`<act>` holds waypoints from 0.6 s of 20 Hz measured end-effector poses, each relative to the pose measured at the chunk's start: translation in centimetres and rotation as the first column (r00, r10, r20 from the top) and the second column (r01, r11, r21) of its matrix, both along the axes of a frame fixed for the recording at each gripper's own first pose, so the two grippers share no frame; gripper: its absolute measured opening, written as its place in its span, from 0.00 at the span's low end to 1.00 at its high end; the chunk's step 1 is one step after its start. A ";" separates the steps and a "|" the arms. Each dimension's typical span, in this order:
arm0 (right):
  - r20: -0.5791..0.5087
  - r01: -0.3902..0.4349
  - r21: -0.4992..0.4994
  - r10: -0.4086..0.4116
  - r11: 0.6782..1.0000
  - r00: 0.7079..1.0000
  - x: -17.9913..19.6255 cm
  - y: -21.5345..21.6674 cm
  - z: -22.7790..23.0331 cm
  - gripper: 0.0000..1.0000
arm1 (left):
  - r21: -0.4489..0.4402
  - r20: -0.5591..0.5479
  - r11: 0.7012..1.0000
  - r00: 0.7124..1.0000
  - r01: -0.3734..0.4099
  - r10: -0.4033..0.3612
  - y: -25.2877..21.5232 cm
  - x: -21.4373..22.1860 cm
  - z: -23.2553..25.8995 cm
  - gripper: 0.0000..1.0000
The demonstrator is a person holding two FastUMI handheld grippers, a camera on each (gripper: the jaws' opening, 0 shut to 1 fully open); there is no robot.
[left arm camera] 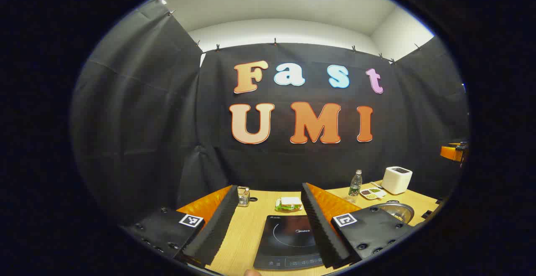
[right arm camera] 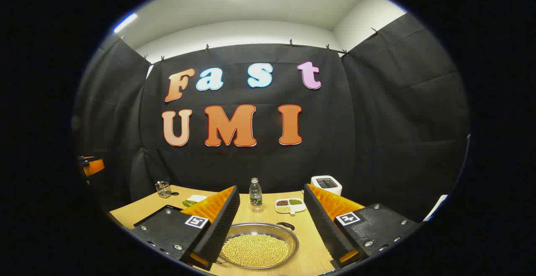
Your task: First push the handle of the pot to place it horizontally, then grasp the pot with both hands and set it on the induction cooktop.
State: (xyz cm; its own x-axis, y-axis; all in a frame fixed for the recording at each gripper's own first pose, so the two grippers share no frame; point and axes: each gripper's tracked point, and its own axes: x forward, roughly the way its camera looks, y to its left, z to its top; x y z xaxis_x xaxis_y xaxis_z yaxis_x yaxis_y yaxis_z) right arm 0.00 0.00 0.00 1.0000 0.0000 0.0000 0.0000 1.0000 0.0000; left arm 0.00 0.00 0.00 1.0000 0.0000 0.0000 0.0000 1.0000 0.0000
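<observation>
A steel pot [right arm camera: 294, 237] filled with yellow beans sits on the wooden table, low between the fingers of my right gripper [right arm camera: 271, 189], which is open and apart from it. A small black handle [right arm camera: 286, 225] sticks out at the pot's far right rim. My left gripper [left arm camera: 269, 189] is open over the black induction cooktop [left arm camera: 289, 238], with nothing between its fingers. The pot's rim [left arm camera: 397, 210] peeks out to the right of the left gripper, partly hidden by its body.
Toward the back of the table stand a water bottle [right arm camera: 255, 192], a divided dish of beans [right arm camera: 289, 205], a white appliance [right arm camera: 326, 182], a glass cup [left arm camera: 243, 196] and a wrapped sandwich [left arm camera: 289, 203]. Black cloth walls enclose the table.
</observation>
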 end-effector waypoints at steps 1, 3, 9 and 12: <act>-0.001 0.000 -0.001 0.000 1.000 1.000 0.0 -0.1 0.0 0.95 | 0.004 -0.001 1.000 1.000 0.000 0.000 -0.2 0.2 0.0 0.97; 0.002 0.002 0.000 -0.002 1.000 1.000 -0.1 -0.3 0.1 0.95 | 0.007 0.004 1.000 1.000 0.005 -0.005 -0.7 0.1 0.3 0.97; -0.003 0.009 0.008 -0.009 1.000 1.000 -0.5 -0.8 -0.1 0.95 | 0.017 0.012 1.000 1.000 -0.005 0.004 -0.5 -0.2 0.6 0.97; 0.003 0.025 0.000 -0.025 1.000 1.000 -0.6 -1.2 0.0 0.95 | 0.019 0.014 1.000 1.000 -0.012 0.012 -0.1 -0.2 0.6 0.97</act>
State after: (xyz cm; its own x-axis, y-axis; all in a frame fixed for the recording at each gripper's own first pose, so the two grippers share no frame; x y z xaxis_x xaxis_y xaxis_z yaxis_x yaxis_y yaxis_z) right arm -0.61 -1.19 -0.02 0.9997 -0.0250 0.0032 0.0250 0.9997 0.0005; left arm -0.23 -0.09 0.64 0.9998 0.0117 0.0137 -0.0120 0.9997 0.0194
